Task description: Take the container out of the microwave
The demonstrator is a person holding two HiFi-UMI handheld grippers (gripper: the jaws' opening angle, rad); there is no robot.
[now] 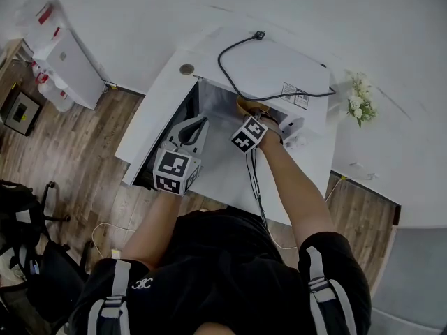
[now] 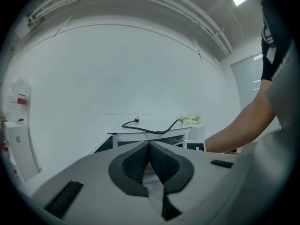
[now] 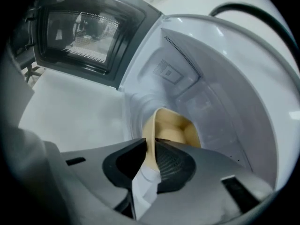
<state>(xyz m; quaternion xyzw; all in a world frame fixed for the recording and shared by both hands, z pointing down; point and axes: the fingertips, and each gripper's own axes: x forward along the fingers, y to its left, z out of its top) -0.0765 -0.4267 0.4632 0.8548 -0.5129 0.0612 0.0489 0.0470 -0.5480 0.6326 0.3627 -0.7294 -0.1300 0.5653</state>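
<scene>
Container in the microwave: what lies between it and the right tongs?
Nothing. In the right gripper view, the right tongs pinch the near wall of the container itself, inside the open microwave.

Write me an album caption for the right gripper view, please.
The right hand-held gripper pinches the wall of a beige container inside the open white microwave.

My left grey two-jaw gripper [image 2: 149, 145] sits held about level, jaws together, nothing between. My right grey two-jaw gripper [image 3: 151, 149] tilts downward, forearm [image 1: 297, 187] extended, jaws pinching the cream plastic container [image 3: 174, 125] by its wall.
</scene>
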